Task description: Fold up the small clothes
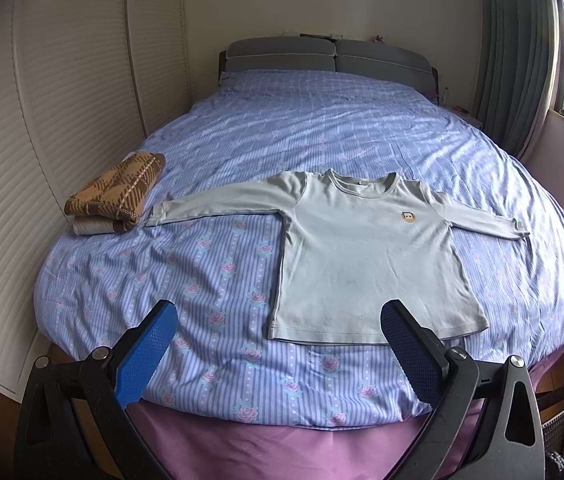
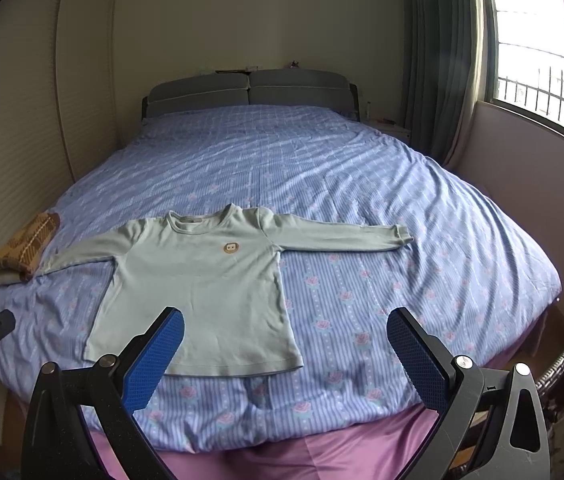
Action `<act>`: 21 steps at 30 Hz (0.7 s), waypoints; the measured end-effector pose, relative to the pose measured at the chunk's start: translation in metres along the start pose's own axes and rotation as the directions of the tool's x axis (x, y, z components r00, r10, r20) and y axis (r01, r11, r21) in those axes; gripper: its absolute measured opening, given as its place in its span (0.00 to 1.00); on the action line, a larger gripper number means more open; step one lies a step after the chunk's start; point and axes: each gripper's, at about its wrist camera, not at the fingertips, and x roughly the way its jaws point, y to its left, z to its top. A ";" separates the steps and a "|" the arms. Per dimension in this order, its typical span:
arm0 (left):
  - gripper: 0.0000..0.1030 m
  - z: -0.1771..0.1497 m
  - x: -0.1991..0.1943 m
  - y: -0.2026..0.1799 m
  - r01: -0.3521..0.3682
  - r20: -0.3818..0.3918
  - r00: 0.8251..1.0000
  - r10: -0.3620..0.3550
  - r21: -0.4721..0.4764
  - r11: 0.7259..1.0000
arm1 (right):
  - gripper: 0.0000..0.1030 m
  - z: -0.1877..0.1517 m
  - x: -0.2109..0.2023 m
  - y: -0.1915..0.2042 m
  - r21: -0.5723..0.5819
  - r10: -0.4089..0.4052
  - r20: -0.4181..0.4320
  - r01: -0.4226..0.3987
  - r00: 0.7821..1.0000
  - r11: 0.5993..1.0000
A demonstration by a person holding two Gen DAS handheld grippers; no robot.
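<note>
At the far left of my left wrist view I see a folded brown-and-orange plaid cloth [image 1: 116,192] stacked on a pale folded piece, up near the louvred white wardrobe doors [image 1: 42,120]. I judge that corner is the parking spot for finished items, kept out of the working area.

Moving right, the pale green long-sleeved child's top [image 1: 357,256] lies face up on the blue striped, rose-printed bedspread [image 1: 210,280], in the centre-right of that frame, both sleeves stretched straight out and the hem nearest me. Its left cuff ends just beside the plaid stack. It looks laid flat this way so the sleeves can be folded in first; no fold is made yet.

My left gripper [image 1: 278,344] hangs over the near edge of the bed, jaws spread wide, gripping nothing, its right finger overlapping the hem in the picture.

In the right wrist view the top [image 2: 198,280] sits left of centre, and my right gripper [image 2: 285,352] is likewise wide open and empty, low in frame beside the hem's right corner. The window [image 2: 541,52] fills the upper right.
</note>
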 end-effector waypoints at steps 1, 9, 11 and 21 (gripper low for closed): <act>1.00 0.000 0.000 0.000 -0.002 0.000 1.000 0.002 0.000 1.000 | 1.00 0.000 0.000 0.000 0.001 0.000 0.000 0.000 1.000 1.000; 1.00 -0.002 0.000 -0.001 -0.001 0.000 1.000 0.001 -0.001 1.000 | 1.00 -0.001 0.000 -0.001 0.001 0.001 0.005 -0.001 1.000 1.000; 1.00 -0.002 -0.001 -0.001 -0.002 -0.001 1.000 0.002 0.000 1.000 | 1.00 -0.002 -0.001 -0.002 0.002 0.002 0.005 -0.002 1.000 1.000; 1.00 -0.003 -0.001 -0.001 -0.002 0.000 1.000 0.002 -0.001 1.000 | 1.00 -0.002 -0.001 -0.002 0.002 0.002 0.006 -0.002 1.000 1.000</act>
